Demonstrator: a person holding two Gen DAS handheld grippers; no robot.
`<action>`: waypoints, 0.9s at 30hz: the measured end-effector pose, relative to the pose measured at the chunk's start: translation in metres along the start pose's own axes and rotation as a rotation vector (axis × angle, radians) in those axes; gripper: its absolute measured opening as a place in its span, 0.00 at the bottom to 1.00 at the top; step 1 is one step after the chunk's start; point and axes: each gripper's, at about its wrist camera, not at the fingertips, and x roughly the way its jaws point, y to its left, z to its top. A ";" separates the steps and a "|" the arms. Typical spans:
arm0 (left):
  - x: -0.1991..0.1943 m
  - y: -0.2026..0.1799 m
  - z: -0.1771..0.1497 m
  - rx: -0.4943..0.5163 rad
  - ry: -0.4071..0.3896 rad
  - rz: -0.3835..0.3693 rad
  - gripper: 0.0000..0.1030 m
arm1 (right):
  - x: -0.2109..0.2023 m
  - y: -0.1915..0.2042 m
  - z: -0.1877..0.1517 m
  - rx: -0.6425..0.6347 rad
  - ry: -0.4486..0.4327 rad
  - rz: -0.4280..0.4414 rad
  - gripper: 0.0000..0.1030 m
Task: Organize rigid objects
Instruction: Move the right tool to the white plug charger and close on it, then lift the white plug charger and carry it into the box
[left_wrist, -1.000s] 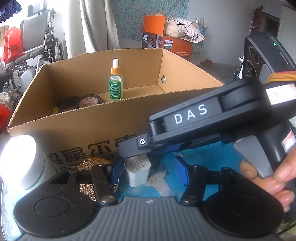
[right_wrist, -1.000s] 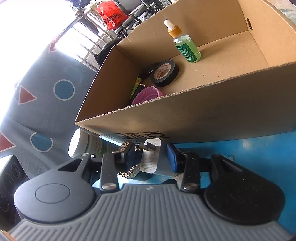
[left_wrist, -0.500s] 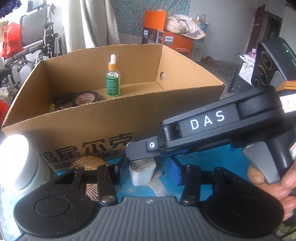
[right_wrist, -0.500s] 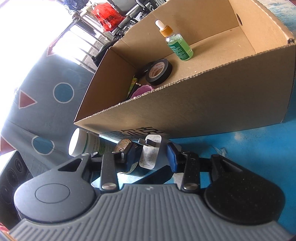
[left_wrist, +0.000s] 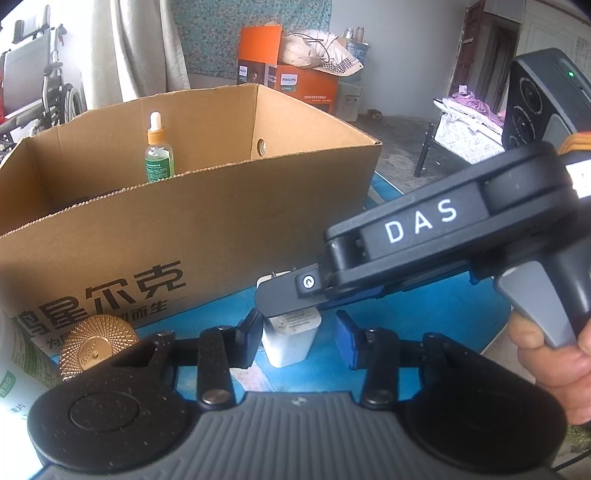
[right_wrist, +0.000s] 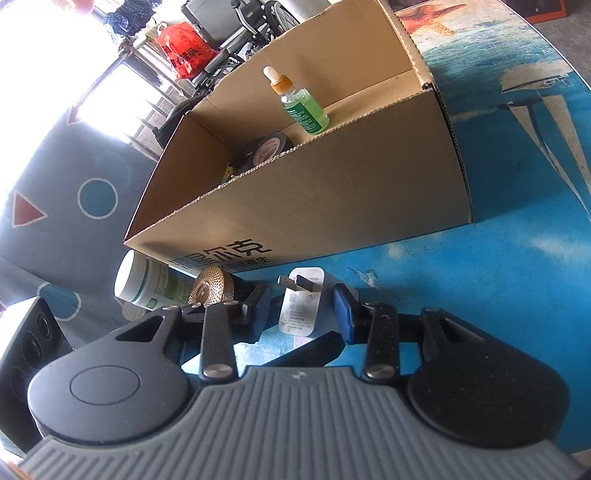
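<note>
A white plug adapter (left_wrist: 290, 341) stands on the blue table in front of an open cardboard box (left_wrist: 207, 236). My left gripper (left_wrist: 297, 338) is open, its blue pads either side of the adapter with gaps. My right gripper (right_wrist: 301, 308) is also open around the adapter (right_wrist: 301, 306); in the left wrist view its black body (left_wrist: 436, 236) reaches in from the right above the adapter. The box (right_wrist: 332, 192) holds a green dropper bottle (right_wrist: 301, 105) and a roll of black tape (right_wrist: 269, 146).
A gold ribbed lid (left_wrist: 96, 345) and a white-capped jar (right_wrist: 146, 284) lie at the box's front left. A black speaker (right_wrist: 27, 343) stands at the left. The blue table extends to the right of the box.
Both grippers have pulled back from the box and lowered. The right gripper, which was shut on the adapter, has opened, and the adapter now stands on the table between the fingers.
</note>
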 end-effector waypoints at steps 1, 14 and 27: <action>0.004 -0.002 0.000 0.012 0.005 0.013 0.40 | 0.001 0.000 -0.001 0.000 0.001 -0.005 0.35; 0.025 -0.004 -0.006 0.036 0.019 0.067 0.34 | 0.009 -0.008 0.001 0.038 -0.001 -0.019 0.37; 0.020 0.002 -0.010 -0.007 0.011 0.075 0.36 | 0.014 -0.002 0.002 0.012 -0.022 -0.051 0.36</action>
